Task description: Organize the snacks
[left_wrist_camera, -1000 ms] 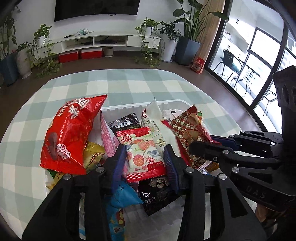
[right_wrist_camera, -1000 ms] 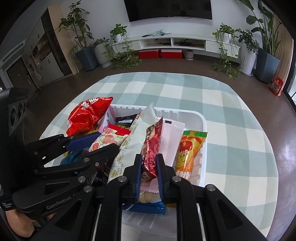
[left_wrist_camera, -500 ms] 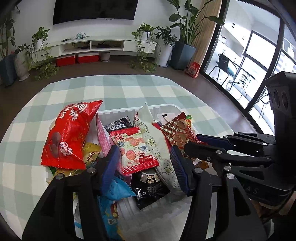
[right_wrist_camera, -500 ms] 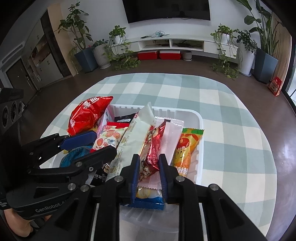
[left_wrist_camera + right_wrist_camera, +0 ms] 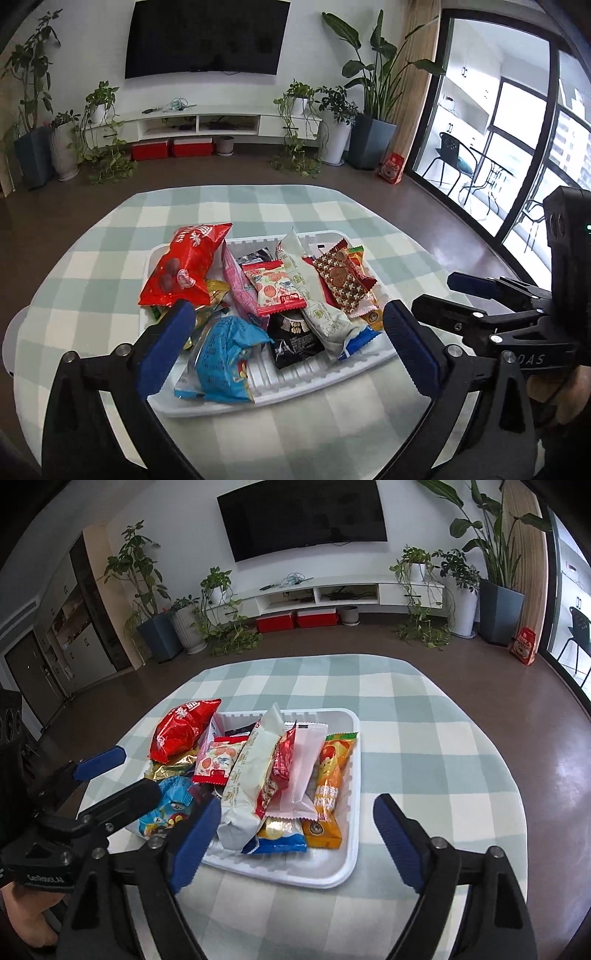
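Note:
A white plastic tray [image 5: 295, 391] [image 5: 332, 864] sits on the checked tablecloth, full of snack packets. Among them are a large red bag [image 5: 184, 269] [image 5: 181, 731] at the left, a blue bag [image 5: 221, 358], a long white packet [image 5: 251, 775], a red patterned bar [image 5: 340, 284] [image 5: 277, 771], a pink-white packet [image 5: 303, 775] and an orange packet [image 5: 328, 786]. My left gripper [image 5: 288, 332] is open and empty, held above the tray's near side. My right gripper [image 5: 295, 823] is open and empty, above the tray's near edge. Each gripper shows in the other's view.
The round table [image 5: 443, 738] has a green and white checked cloth. Behind it are brown floor, potted plants [image 5: 155, 590], a white TV shelf [image 5: 317, 594] and a wall TV. Glass doors [image 5: 517, 129] stand at the right.
Both grippers have opened and drawn back and up from the tray. The right gripper let go of the red patterned bar, which now lies in the tray. The left released the strawberry packet.

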A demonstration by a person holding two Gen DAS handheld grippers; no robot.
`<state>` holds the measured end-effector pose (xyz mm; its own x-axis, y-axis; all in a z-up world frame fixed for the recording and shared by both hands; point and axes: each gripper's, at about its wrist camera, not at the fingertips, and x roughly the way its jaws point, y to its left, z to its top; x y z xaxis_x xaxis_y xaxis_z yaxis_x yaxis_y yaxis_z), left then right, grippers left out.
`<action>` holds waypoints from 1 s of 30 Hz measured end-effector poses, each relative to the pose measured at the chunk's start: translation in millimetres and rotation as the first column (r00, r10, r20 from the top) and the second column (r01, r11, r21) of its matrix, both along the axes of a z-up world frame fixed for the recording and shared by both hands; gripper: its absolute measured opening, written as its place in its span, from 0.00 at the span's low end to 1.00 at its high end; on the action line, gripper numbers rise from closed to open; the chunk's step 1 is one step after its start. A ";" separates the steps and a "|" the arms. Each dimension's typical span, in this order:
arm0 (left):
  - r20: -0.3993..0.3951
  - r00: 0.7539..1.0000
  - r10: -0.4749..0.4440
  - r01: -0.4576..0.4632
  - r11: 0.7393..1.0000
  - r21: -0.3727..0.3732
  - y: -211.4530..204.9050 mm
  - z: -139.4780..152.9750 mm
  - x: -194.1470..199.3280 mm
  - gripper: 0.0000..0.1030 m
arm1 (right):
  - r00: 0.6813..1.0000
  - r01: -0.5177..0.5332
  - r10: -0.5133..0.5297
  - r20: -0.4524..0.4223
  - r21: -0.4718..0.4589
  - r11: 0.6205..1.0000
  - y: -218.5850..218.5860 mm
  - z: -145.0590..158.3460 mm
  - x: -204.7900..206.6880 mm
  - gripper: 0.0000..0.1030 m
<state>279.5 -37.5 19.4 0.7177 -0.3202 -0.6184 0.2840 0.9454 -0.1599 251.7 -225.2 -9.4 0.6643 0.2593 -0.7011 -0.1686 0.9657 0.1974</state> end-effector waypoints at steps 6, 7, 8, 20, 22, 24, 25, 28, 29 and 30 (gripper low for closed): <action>0.097 0.995 0.017 -0.021 0.999 0.043 8.4 19.5 -86.1 1.00 | 0.997 0.049 -0.051 0.054 0.037 0.998 -1.4 12.5 -56.3 0.92; 0.125 0.992 0.035 -0.041 0.998 0.043 10.8 24.0 -101.1 1.00 | 0.996 0.056 -0.058 0.075 0.036 0.998 0.5 16.2 -67.8 0.92; 0.167 0.984 0.057 -0.064 0.997 0.040 14.7 29.9 -120.3 1.00 | 0.994 0.059 -0.063 0.094 0.036 0.998 2.5 20.1 -78.3 0.92; 0.327 0.924 0.197 -0.225 0.973 0.050 37.9 80.0 -241.2 1.00 | 0.915 0.135 -0.138 0.378 0.035 0.990 26.4 86.1 -186.8 0.96; 0.316 0.925 0.213 -0.242 0.969 0.055 39.4 82.6 -247.6 1.00 | 0.893 0.147 -0.144 0.427 0.028 0.989 30.4 95.4 -202.5 1.00; 0.285 0.930 0.234 -0.265 0.961 0.076 38.0 81.2 -248.6 1.00 | 0.882 0.153 -0.142 0.448 0.011 0.988 34.0 100.0 -212.6 1.00; 0.268 0.934 0.236 -0.264 0.962 0.073 39.0 79.8 -249.2 1.00 | 0.879 0.158 -0.143 0.454 0.004 0.987 35.3 100.7 -216.9 1.00; 0.209 0.948 0.240 -0.256 0.965 0.056 41.2 71.5 -249.0 1.00 | 0.886 0.171 -0.153 0.438 -0.003 0.985 35.5 96.4 -222.8 1.00; 0.187 0.951 0.245 -0.259 0.964 0.055 41.8 67.2 -245.8 1.00 | 0.891 0.176 -0.158 0.426 -0.002 0.984 34.5 93.2 -223.7 1.00; 0.166 0.952 0.255 -0.268 0.961 0.060 42.9 62.3 -245.3 1.00 | 0.895 0.185 -0.168 0.413 -0.002 0.983 33.3 89.6 -226.1 1.00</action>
<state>34.1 5.4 81.7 0.8587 -0.0618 -0.5087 0.0399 0.9978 -0.0537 25.6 -191.9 80.2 0.9270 0.0884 -0.3646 -0.0522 0.9928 0.1081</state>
